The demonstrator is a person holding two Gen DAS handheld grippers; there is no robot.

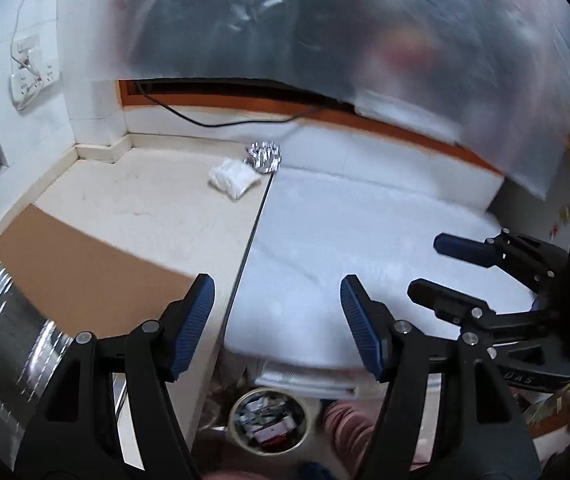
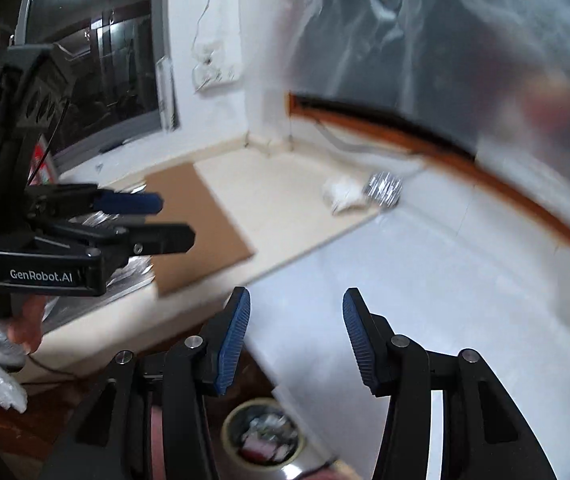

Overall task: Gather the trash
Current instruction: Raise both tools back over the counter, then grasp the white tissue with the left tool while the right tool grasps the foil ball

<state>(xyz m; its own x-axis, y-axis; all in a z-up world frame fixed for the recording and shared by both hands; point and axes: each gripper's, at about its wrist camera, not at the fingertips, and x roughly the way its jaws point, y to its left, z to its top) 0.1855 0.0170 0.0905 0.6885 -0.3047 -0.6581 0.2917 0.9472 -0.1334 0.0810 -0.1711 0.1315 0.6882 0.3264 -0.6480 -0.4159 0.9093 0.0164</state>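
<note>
Lying well beyond both empty, open hand-held grippers (image 1: 277, 328) (image 2: 297, 336): foil ball (image 1: 264, 156) beside tissue wad (image 1: 233, 178).

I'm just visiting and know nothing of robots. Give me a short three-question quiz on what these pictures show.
1. True or false: the foil ball touches the white wad.
2. What lies in the left tool? A) foil B) nothing C) cardboard
3. Fill in: the bin on the floor holds ____.

Key: 1 true. 2 B; the right tool is open too. 3 trash.
</note>
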